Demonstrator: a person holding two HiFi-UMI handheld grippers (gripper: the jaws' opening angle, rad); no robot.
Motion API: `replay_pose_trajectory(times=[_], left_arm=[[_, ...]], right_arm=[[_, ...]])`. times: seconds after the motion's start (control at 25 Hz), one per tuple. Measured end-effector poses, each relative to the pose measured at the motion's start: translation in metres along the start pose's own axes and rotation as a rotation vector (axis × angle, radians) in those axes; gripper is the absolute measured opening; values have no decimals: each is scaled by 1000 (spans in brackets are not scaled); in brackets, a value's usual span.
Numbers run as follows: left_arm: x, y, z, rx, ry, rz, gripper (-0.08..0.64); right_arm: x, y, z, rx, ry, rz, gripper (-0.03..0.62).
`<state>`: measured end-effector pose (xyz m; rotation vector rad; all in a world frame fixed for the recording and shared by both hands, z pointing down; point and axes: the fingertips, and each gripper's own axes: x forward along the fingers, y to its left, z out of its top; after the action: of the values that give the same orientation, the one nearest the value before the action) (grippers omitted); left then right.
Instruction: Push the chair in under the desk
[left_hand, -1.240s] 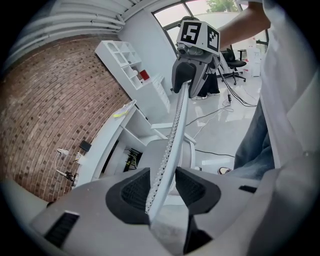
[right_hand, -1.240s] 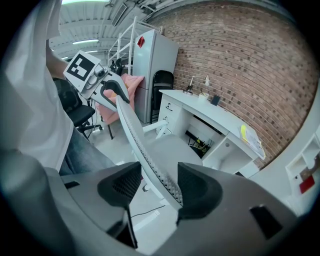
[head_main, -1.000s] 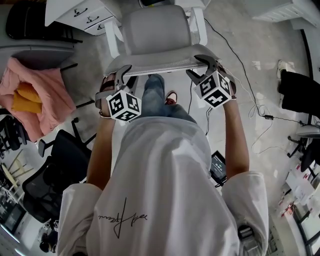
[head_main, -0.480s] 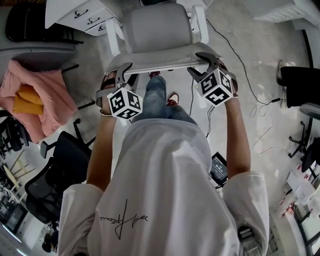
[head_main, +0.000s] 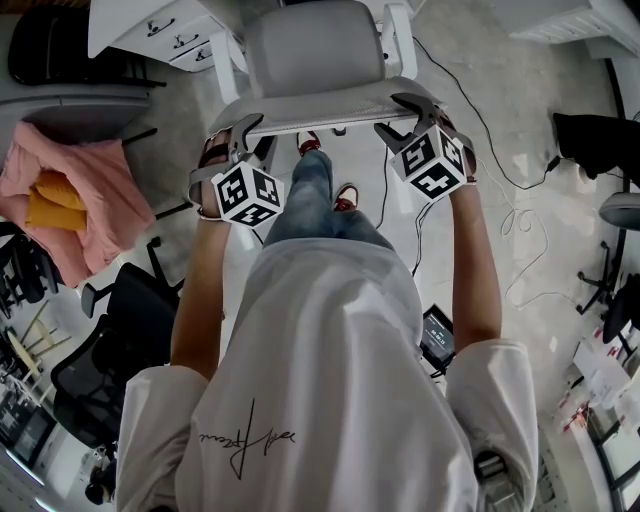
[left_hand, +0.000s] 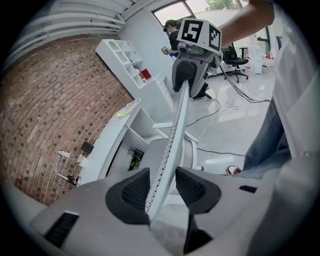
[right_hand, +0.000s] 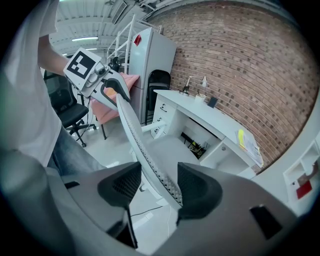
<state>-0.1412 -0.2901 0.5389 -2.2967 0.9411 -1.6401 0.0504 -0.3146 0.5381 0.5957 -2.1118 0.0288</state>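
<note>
So, left gripper and right gripper are both spread, loosely straddling the thin perforated top edge of the pale grey mesh-back chair. It has white armrests and faces the white desk just beyond.

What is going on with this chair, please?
A person stands behind a grey office chair, holding a gripper in each hand. The left gripper and right gripper each straddle the top edge of the backrest, jaws open around it. The chair faces the white desk, not yet tucked under.
</note>
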Motion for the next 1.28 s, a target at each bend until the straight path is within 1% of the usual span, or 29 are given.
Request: replay_pose_trajectory(times=[0.52, 0.72, 1.0, 1.2, 1.28], left_arm=[[4, 5, 2, 14, -20, 6, 156], [1, 5, 0, 13, -29, 28, 157], [3, 6, 0, -3, -22, 50, 163], [1, 5, -3, 28, 0, 56, 161], [0, 4, -2, 21, 4, 59, 161]], right_arm=[[3, -5, 1, 10, 14, 2, 245], [3, -3, 3, 24, 29, 4, 247], [3, -3, 3, 14, 15, -77, 242], [2, 0, 3, -4, 22, -105, 235], [0, 1, 3, -6, 20, -110, 235]])
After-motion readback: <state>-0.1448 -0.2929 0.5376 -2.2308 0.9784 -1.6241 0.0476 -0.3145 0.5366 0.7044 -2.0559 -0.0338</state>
